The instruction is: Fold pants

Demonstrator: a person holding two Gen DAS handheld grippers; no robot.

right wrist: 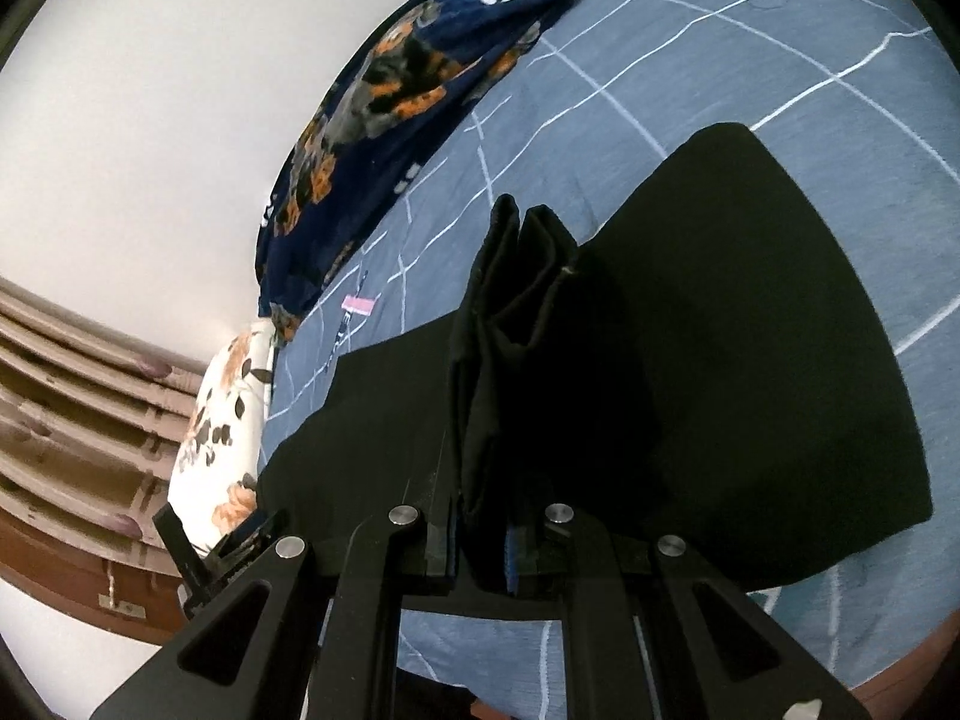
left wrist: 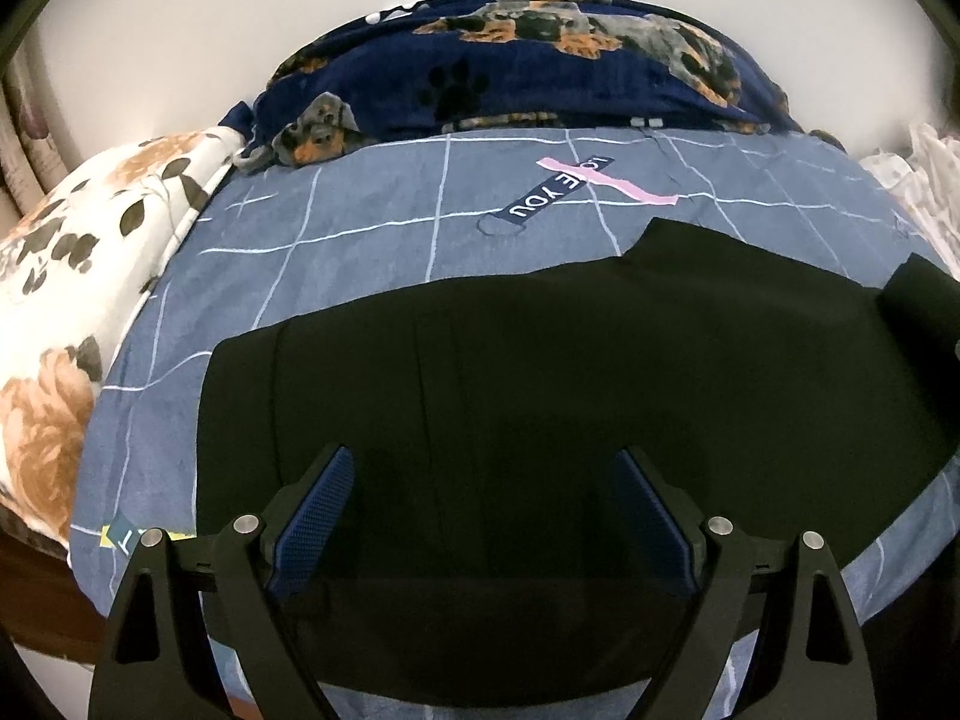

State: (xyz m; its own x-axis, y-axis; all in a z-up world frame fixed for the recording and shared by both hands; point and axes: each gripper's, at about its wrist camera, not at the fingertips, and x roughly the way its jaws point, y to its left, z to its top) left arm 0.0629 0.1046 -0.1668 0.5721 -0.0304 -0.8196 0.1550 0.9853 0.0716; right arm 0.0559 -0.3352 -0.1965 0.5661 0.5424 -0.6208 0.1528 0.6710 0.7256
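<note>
At the left lies a white pillow with orange flowers (left wrist: 66,300), well apart from the work, so it blocks nothing. The left gripper (left wrist: 483,516) hangs with its blue pads (left wrist: 318,510) wide apart over the black cloth pants (left wrist: 540,372) and holds nothing; I judge it waits there to press or catch the cloth when the fold arrives. The pants lie flat on the blue-grey bedsheet with white grid lines (left wrist: 372,240). Behind them a dark blue blanket with dog pictures (left wrist: 540,60) is heaped by the wall, also out of the way. At the right, the right gripper (right wrist: 480,546) is clamped on a bunched end of the pants, lifted above the flat part, probably to carry it across.
</note>
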